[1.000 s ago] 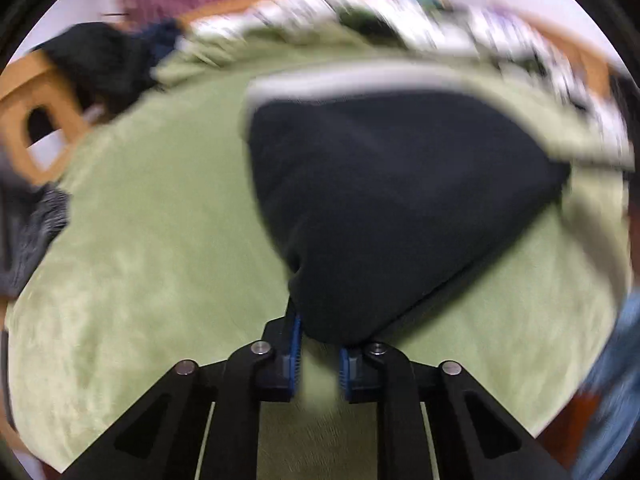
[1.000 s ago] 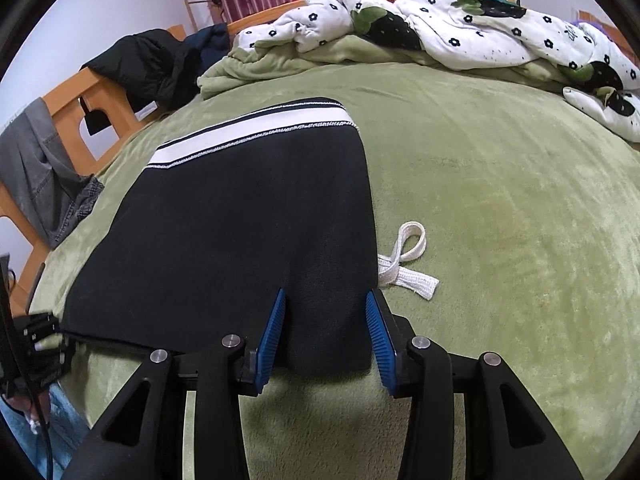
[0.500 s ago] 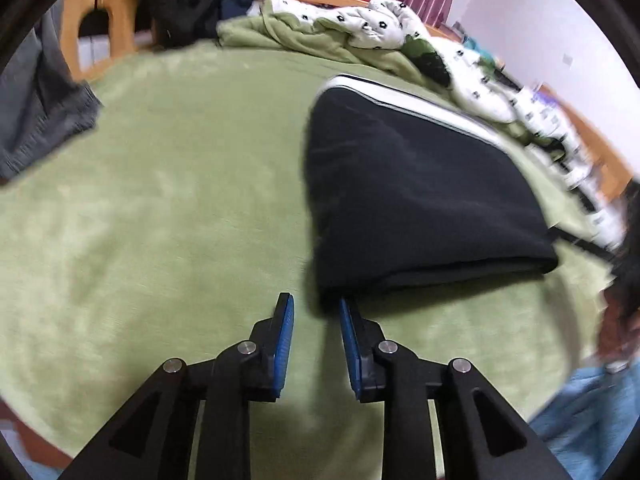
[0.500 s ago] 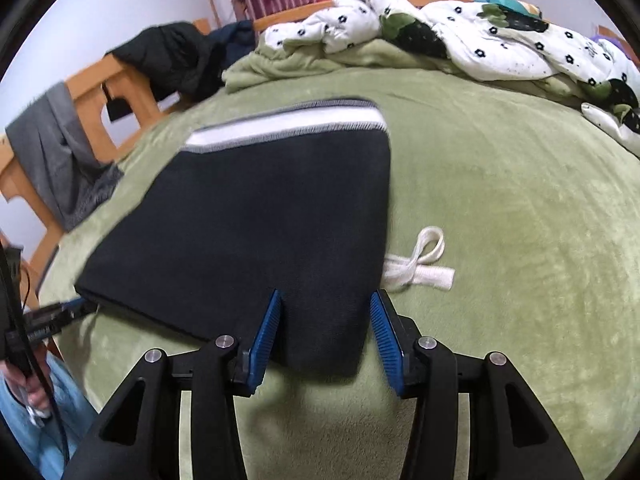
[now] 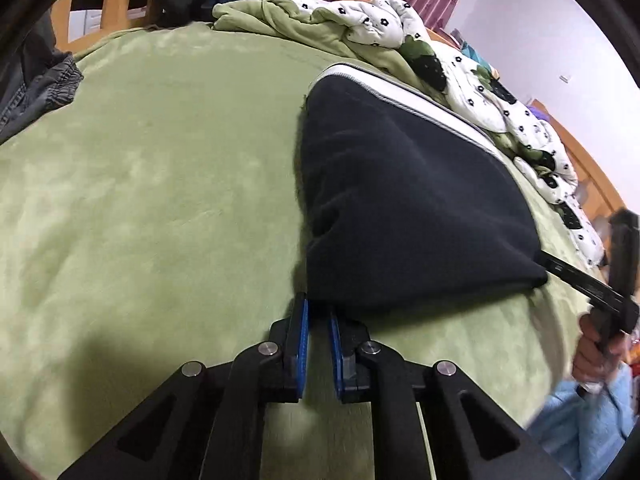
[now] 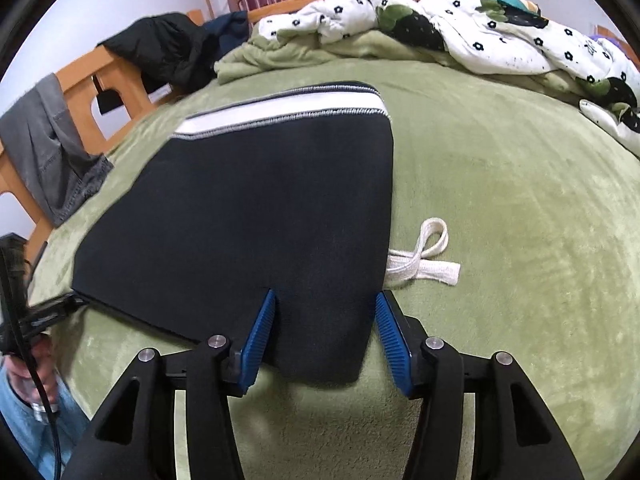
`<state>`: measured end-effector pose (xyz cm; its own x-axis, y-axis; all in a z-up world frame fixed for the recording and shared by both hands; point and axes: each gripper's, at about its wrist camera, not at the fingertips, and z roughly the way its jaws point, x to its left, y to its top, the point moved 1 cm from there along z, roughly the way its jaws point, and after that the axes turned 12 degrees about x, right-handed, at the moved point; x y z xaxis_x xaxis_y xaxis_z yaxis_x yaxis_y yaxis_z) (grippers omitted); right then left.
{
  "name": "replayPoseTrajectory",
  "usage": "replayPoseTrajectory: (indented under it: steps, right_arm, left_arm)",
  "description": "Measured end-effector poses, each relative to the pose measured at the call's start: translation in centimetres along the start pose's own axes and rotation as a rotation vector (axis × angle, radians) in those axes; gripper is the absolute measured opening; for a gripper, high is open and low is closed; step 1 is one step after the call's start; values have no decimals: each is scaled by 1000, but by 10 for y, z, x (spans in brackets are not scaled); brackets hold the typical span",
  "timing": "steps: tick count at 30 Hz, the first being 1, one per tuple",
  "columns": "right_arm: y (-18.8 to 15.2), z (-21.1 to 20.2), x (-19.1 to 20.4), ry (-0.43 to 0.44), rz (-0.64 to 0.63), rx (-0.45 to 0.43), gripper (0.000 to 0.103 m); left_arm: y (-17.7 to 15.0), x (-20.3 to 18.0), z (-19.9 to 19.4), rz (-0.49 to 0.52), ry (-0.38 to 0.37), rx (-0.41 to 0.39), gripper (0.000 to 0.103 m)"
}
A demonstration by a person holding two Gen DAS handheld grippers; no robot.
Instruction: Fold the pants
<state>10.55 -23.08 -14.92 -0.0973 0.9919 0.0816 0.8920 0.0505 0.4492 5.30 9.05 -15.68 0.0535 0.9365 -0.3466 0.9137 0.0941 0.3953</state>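
While the pants (image 6: pixel 256 216) lie folded flat on the green bed (image 6: pixel 500 208), white-striped waistband at the far end, the right gripper (image 6: pixel 326 332) straddles their near right corner with its jaws wide apart. The left gripper (image 5: pixel 318 336) sits at the near left corner, pads nearly together; whether cloth is pinched I cannot tell. A white drawstring (image 6: pixel 424 256) pokes out on the right side. For a neat next fold, I would seat both grips fully on all layers at matching corners, lift evenly, and tuck the drawstring in so it does not trail.
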Motion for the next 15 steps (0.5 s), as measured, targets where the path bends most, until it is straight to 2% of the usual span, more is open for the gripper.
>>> replayPoseTrajectory:
  steps: [1,4,5,7,9,11,13,15]
  right_arm:
    - [1,-4,0,2,-9,-2,53]
    - [4,-25,-1,3,-16,-72,53]
    - [6,-32,-1,9,-12,-106,53]
    - [11,-37,1,29,-2,-149,53]
    - [14,-33,6,41,-1,-158,53]
    - [14,-20,13,40,-26,-129,53]
    - [3,0,19,-32,-74,-73,53]
    - [-8,9,23,-94,-112,-56,54]
  left_arm:
    - [-4,0,-11,4,10,-22,13]
    - [-9,-10,-42,63,105,-123,32]
    - [-6,-14,-49,78,106,-149,37]
    - [11,-28,-55,96,69,-180,37]
    - [33,-38,-45,110,37,-166,37]
    - [45,-46,-23,127,46,-130,37]
    - [42,-47,5,145,115,-72,41]
    - [29,-45,11,178,120,-98,46]
